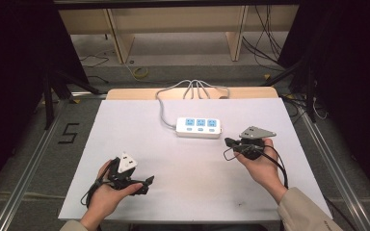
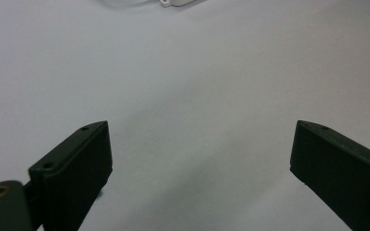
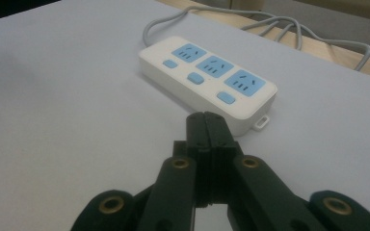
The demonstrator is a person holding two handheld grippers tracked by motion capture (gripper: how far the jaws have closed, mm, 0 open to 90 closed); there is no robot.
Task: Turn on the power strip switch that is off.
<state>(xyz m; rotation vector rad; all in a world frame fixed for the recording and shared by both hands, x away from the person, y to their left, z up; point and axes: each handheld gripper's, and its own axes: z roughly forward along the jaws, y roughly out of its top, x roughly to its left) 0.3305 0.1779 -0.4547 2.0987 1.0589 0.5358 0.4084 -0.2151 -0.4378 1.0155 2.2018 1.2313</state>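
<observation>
A white power strip [image 1: 199, 127] with three blue sockets and three blue switches lies flat at the back middle of the white board [image 1: 183, 168]. Its grey cable [image 1: 161, 108] loops off the far edge. My right gripper [image 1: 228, 142] is held just right of the strip, pointing at it. In the right gripper view its jaws are pressed together with nothing between them [image 3: 206, 126], a short way from the strip's near end [image 3: 207, 79]. My left gripper [image 1: 146, 184] rests low at the front left, pointing right. Its jaws stand wide apart over bare board [image 2: 200, 163].
The strip's corner tab [image 2: 176, 2] peeks in at the top of the left gripper view. A wooden table edge [image 1: 139, 93] lies beyond the board, with a shelf unit [image 1: 173, 29] and loose floor cables [image 1: 262, 43] behind it. Black stand legs [image 1: 67, 79] flank the table.
</observation>
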